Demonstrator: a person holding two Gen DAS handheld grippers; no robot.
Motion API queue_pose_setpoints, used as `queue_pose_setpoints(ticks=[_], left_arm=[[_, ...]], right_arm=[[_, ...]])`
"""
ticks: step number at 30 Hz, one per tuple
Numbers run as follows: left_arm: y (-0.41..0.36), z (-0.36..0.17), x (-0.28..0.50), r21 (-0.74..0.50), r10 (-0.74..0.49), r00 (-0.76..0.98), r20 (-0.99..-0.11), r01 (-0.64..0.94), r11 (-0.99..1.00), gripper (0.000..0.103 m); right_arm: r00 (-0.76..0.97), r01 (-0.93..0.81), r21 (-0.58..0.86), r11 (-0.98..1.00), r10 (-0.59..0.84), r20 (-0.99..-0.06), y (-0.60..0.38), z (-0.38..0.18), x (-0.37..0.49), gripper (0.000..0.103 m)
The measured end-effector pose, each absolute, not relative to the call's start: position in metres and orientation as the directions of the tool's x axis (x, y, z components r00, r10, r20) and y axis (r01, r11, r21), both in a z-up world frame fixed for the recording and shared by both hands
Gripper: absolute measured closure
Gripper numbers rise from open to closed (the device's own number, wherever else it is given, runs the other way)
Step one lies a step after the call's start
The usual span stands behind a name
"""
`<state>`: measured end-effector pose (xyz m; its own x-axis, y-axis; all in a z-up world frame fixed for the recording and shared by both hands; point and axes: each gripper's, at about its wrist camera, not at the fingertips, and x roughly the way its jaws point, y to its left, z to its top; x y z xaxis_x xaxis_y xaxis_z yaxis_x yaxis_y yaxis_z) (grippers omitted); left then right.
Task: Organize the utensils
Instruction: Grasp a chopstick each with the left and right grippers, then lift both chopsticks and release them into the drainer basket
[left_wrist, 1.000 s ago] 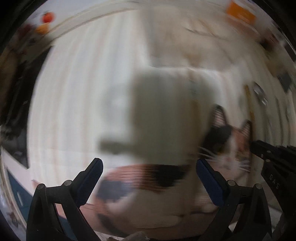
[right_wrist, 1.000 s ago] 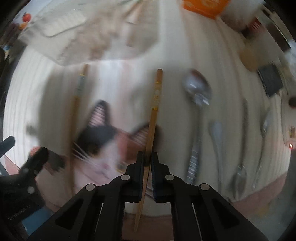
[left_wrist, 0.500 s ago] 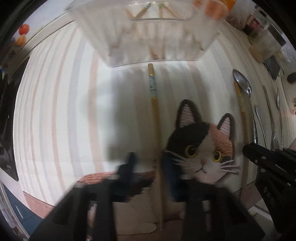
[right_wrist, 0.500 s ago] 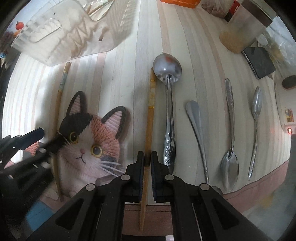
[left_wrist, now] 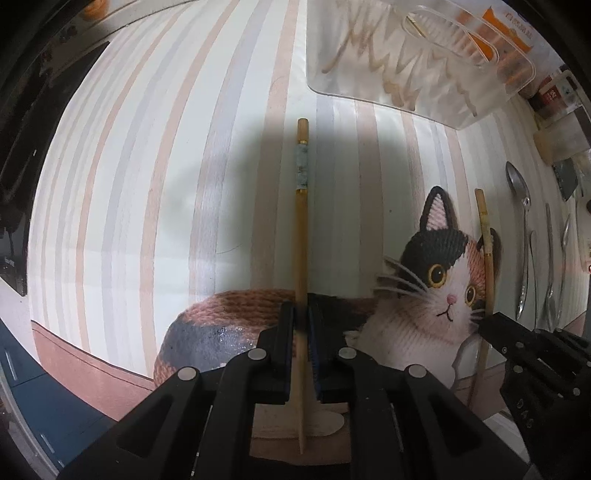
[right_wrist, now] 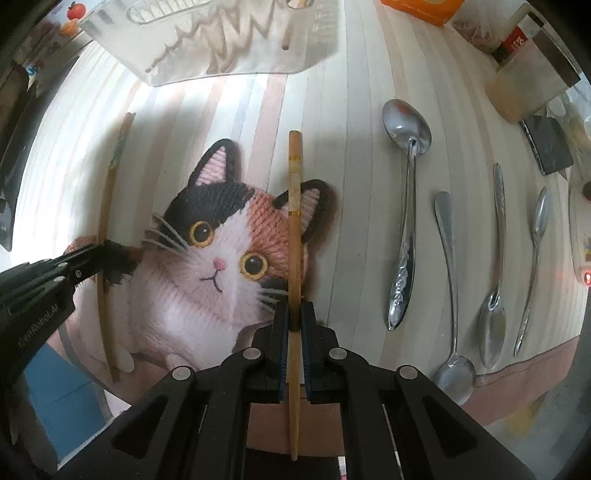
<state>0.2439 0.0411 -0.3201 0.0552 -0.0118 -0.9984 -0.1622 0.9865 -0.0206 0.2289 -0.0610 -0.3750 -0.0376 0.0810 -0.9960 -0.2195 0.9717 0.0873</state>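
My left gripper (left_wrist: 302,317) is shut on a wooden chopstick (left_wrist: 301,229) with a pale patterned band near its far end; it points down over the striped tablecloth beside a printed cat (left_wrist: 439,295). My right gripper (right_wrist: 294,314) is shut on a second chopstick (right_wrist: 294,229), which crosses the cat's ear. Each gripper shows in the other's view: the right gripper (left_wrist: 491,325) at the right edge, the left gripper (right_wrist: 99,254) at the left. A clear plastic utensil tray (right_wrist: 229,37) lies beyond both. Several metal spoons (right_wrist: 406,122) lie in a row to the right.
An orange box (right_wrist: 421,9), a jar (right_wrist: 532,85) and a dark flat object (right_wrist: 546,147) crowd the far right. The table's near edge runs just under the grippers, with a blue surface (right_wrist: 55,402) below it at the left. Dark furniture borders the table's left side.
The left jaws, wide open a second ago, have shut on the chopstick beside the cat. The right gripper has carried its chopstick left, from beside the large spoon to over the cat's ear.
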Motion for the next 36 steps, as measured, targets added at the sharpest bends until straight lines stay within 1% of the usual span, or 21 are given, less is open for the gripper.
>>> queue_pose_setpoints(ticks=[1,4,5,11,16,17,18,19,24,29,33,36], left_arm=[[0.035,-0.318,0.246,-0.014,-0.006,0.055,-0.998,-0.157,0.988,0.094],[0.026,-0.318,0.248,-0.021,-0.012,0.06,-0.998,-0.15,0.988,0.086],[0.01,-0.316,0.244,-0.022,-0.013,0.061,-0.998,-0.147,0.989,0.083],[-0.012,-0.322,0.234,-0.005,0.004,0.066,-0.998,-0.138,0.99,0.082],[-0.006,-0.32,0.235,-0.002,0.007,0.067,-0.998,-0.133,0.991,0.086],[0.001,-0.324,0.232,0.007,0.016,0.069,-0.997,-0.131,0.991,0.089],[0.0,-0.324,0.232,0.01,0.02,0.074,-0.997,-0.128,0.992,0.096],[-0.002,-0.323,0.233,0.005,0.015,0.079,-0.997,-0.125,0.992,0.099],[0.026,-0.315,0.233,0.006,0.02,0.095,-0.995,-0.151,0.988,0.099],[0.059,-0.28,0.232,0.007,0.04,0.152,-0.988,-0.208,0.978,0.099],[0.084,-0.233,0.241,-0.013,0.05,0.237,-0.97,-0.256,0.967,0.099],[0.092,-0.192,0.256,-0.062,0.025,0.315,-0.949,-0.263,0.963,0.099]], right_arm=[[-0.04,-0.219,0.09,0.972,0.083,-0.996,-0.062,-0.376,0.231,0.096],[-0.044,-0.206,0.101,0.973,0.093,-0.995,-0.065,-0.373,0.245,0.096],[-0.045,-0.201,0.104,0.974,0.097,-0.994,-0.066,-0.372,0.25,0.096],[-0.04,-0.198,0.113,0.974,0.108,-0.993,-0.074,-0.371,0.254,0.096],[-0.032,-0.2,0.105,0.974,0.1,-0.994,-0.067,-0.37,0.249,0.096],[-0.03,-0.202,0.101,0.974,0.097,-0.995,-0.065,-0.369,0.248,0.096],[-0.028,-0.204,0.096,0.974,0.092,-0.995,-0.063,-0.367,0.247,0.096],[-0.024,-0.207,0.091,0.974,0.087,-0.996,-0.062,-0.366,0.246,0.096],[-0.021,-0.157,0.129,0.979,0.128,-0.992,-0.069,-0.363,0.244,0.096],[0.018,-0.1,0.211,0.972,0.213,-0.977,-0.086,-0.334,0.251,0.097],[0.072,-0.067,0.276,0.959,0.281,-0.957,-0.1,-0.301,0.264,0.097],[0.143,-0.059,0.326,0.944,0.331,-0.933,-0.109,-0.264,0.288,0.097]])
